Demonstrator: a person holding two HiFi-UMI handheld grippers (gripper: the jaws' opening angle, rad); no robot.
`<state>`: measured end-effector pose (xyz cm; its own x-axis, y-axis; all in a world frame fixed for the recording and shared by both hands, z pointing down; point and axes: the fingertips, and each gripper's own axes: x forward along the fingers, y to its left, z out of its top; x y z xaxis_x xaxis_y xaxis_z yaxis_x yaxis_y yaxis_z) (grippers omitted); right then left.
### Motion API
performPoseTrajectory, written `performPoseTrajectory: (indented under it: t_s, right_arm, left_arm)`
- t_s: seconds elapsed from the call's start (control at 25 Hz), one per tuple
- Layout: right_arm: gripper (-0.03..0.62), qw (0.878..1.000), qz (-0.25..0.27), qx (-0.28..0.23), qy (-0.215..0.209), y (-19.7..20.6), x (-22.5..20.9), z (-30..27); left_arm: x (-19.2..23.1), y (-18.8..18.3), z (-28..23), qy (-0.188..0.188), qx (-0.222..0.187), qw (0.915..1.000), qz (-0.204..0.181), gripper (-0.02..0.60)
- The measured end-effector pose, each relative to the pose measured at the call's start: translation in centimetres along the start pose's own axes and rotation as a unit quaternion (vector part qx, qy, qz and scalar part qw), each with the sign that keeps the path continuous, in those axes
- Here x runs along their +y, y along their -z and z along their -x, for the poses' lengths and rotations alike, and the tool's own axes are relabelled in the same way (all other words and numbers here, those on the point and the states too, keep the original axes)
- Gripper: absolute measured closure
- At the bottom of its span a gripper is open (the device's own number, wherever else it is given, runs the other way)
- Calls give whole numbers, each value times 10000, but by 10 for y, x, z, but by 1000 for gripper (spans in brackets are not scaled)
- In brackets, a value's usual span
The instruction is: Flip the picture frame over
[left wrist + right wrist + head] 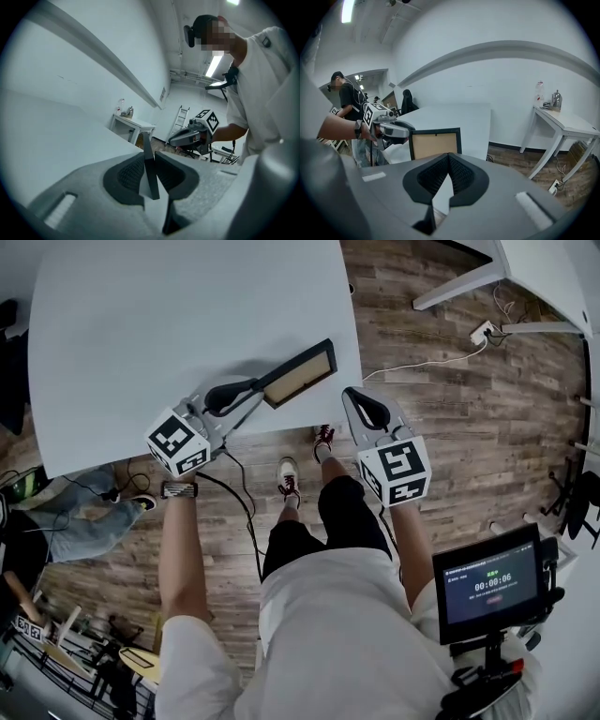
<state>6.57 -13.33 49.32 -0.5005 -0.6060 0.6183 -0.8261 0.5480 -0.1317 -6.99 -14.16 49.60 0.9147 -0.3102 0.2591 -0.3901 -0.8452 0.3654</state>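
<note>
Your left gripper (251, 388) clamps the frame (302, 373) by its edge, tilted up over the counter's (187, 315) near edge with its tan back showing, so you look mid-flip. Your right gripper (354, 399) is clenched and empty. Next, roll the frame over and lay it flat.

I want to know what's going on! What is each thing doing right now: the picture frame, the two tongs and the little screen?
Black picture frame with brown back: held up on a tilt, brown back showing.
Left grey tongs: shut on the frame's edge.
Right grey tongs: shut, nothing in them.
Small black screen: switched on, showing a timer.
</note>
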Motion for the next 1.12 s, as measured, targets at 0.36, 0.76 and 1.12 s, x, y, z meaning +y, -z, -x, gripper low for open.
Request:
performPoseTrajectory:
  t_s: [0.36, 0.76, 1.12]
  right_arm:
    - [591, 10000, 76, 41, -47, -2, 2, -5]
    - [591, 9999, 68, 95, -53, -2, 2, -6]
    - [591, 9999, 44, 98, -4, -3, -1, -8]
  left_arm:
    - [26, 4, 4, -319, 129, 9976, 594, 494]
    - [45, 12, 9, -767, 602, 9936, 565, 479]
    - [57, 17, 2, -1282, 1131, 9850, 219, 503]
